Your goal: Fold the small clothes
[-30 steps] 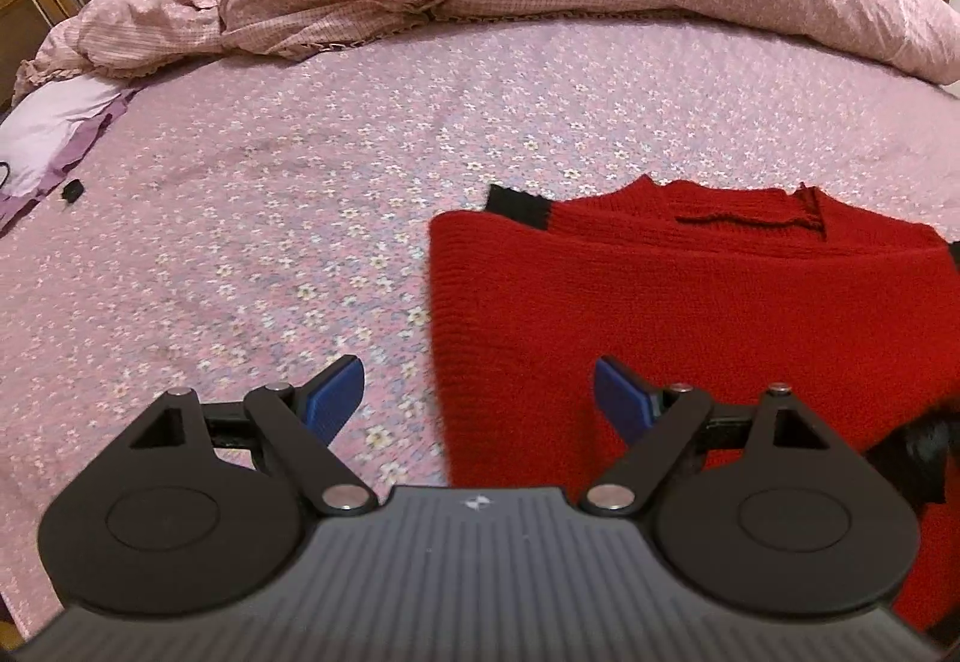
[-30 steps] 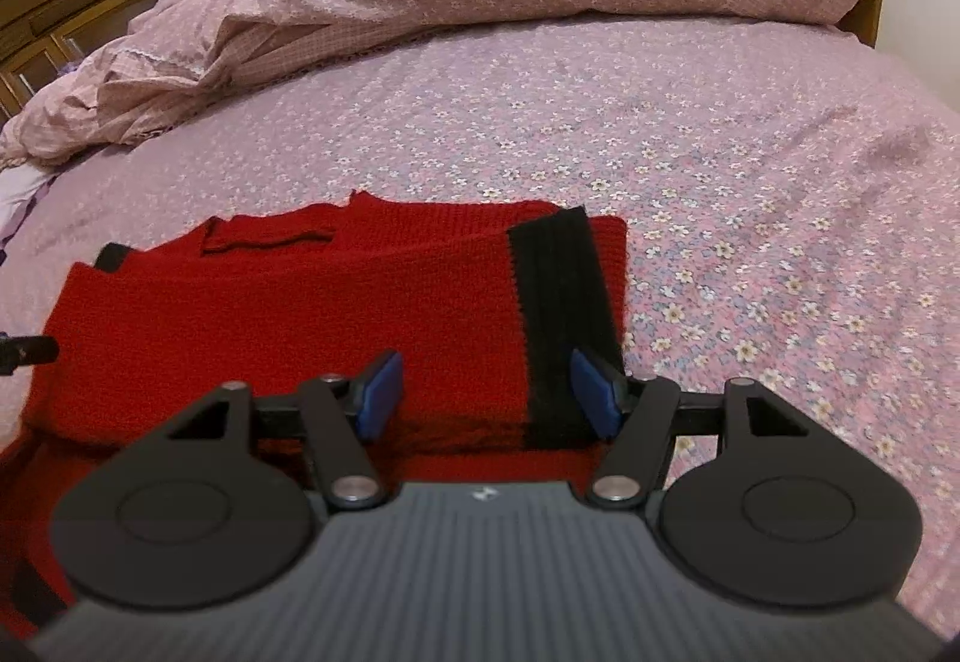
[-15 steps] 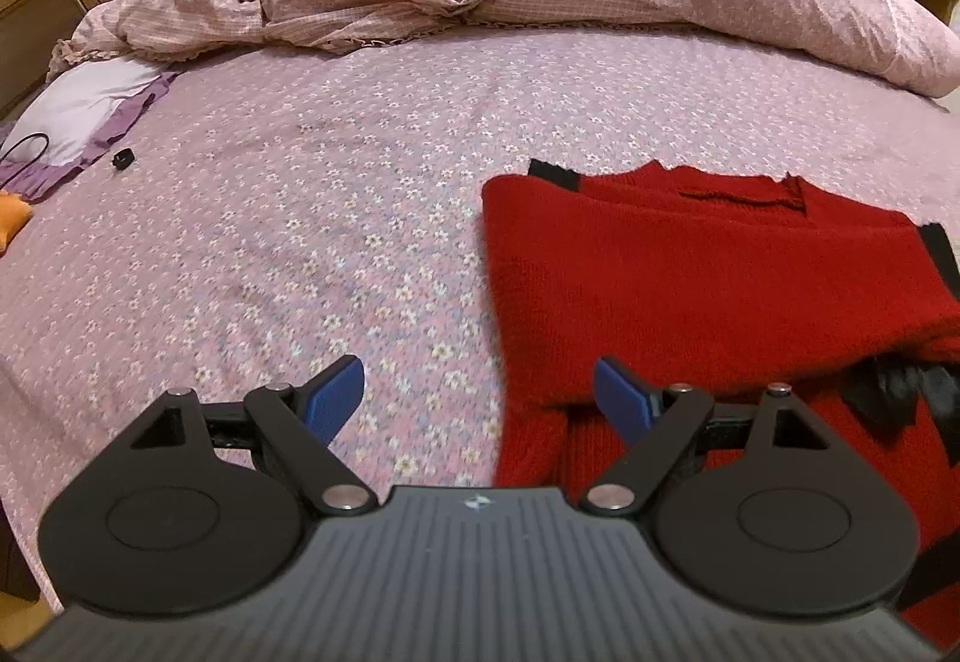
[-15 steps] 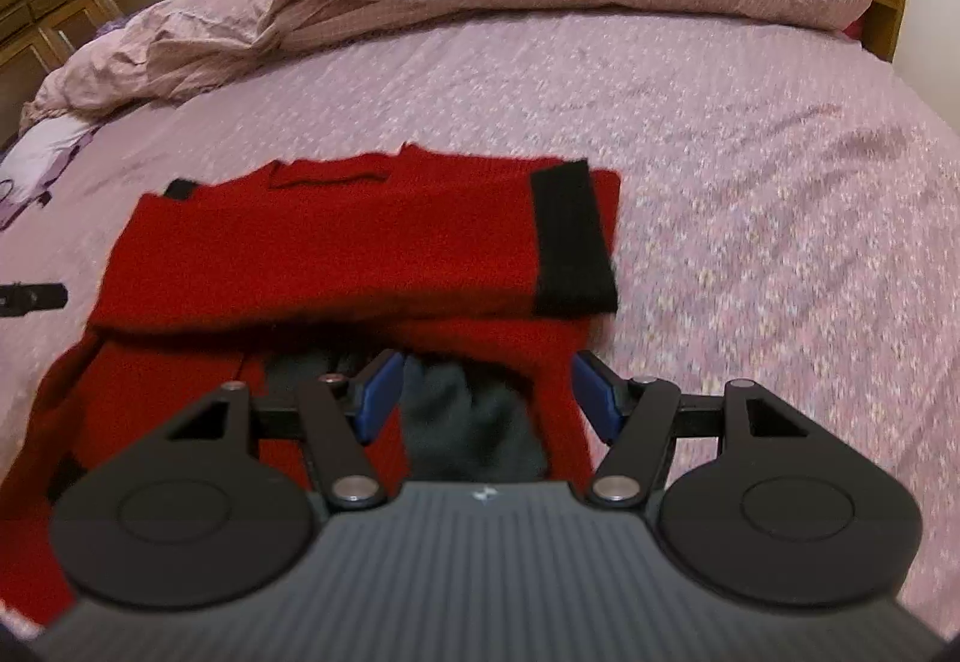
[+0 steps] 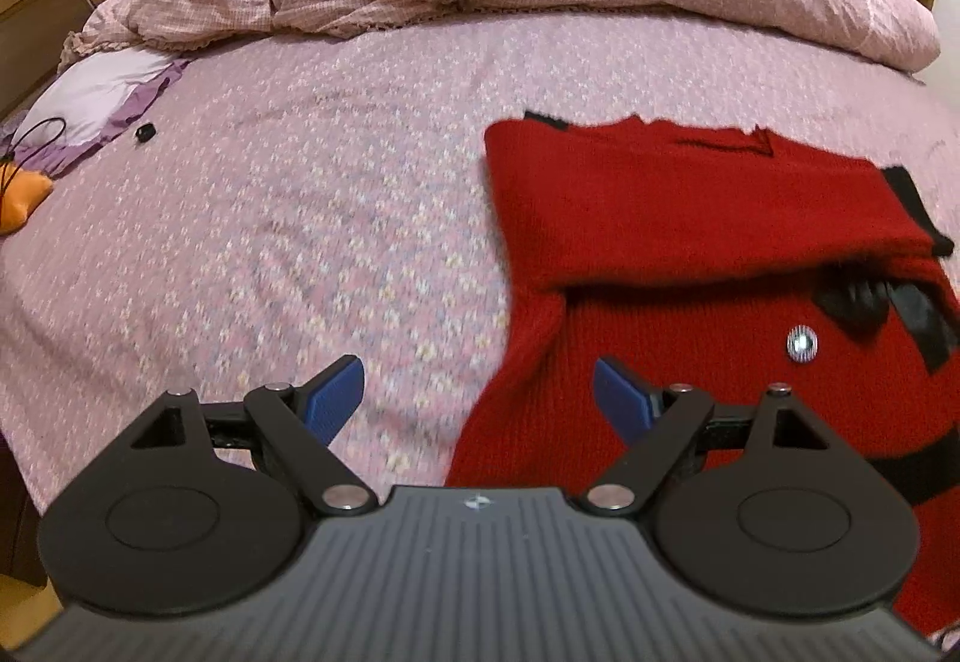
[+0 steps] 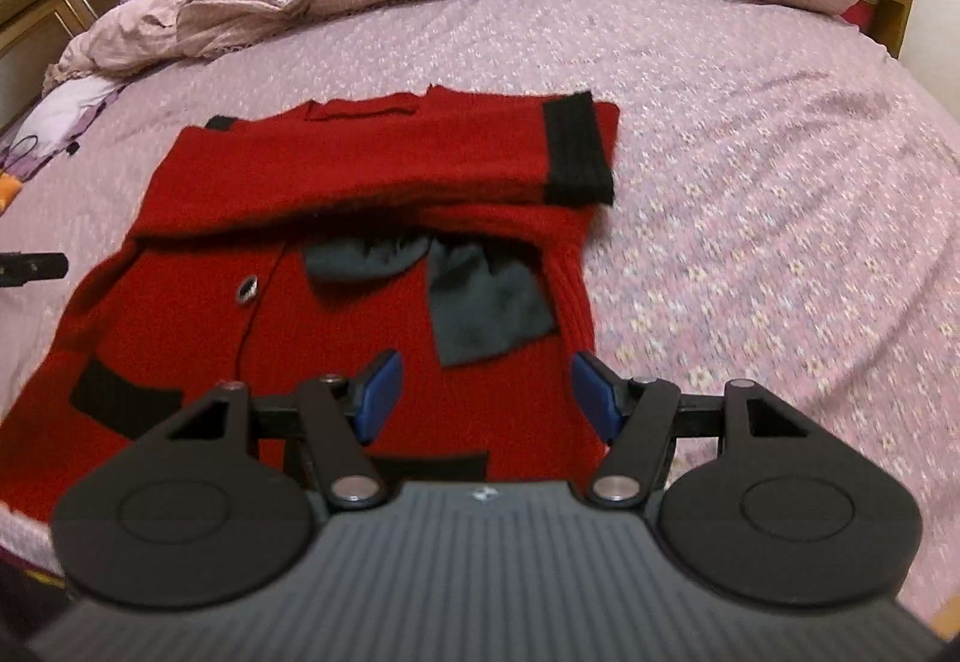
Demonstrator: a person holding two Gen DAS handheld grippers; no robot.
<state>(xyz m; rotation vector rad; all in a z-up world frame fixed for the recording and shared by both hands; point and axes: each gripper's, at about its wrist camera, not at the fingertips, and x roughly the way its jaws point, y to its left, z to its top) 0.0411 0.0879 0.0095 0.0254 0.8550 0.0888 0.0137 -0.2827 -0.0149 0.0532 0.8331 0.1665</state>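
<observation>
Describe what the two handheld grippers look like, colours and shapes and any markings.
Both look alike. The left gripper and right gripper each have a dark grey ribbed body with a small white mark at its front edge, two rounded black plates, black link arms with silver pivot pins, and blue pads on the fingers. No cables, hands or sleeves show.

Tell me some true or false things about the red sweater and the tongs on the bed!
1. The red sweater lies on the flowery pink bedsheet. True.
2. The right tongs are squeezing the sweater. False: they are open, with nothing pinched.
3. The sweater has a black cuff. True.
4. The left tongs hold a sock. False: they are open and empty.
5. The sweater is rolled into a ball. False: its top part is folded flat over the rest.
</observation>
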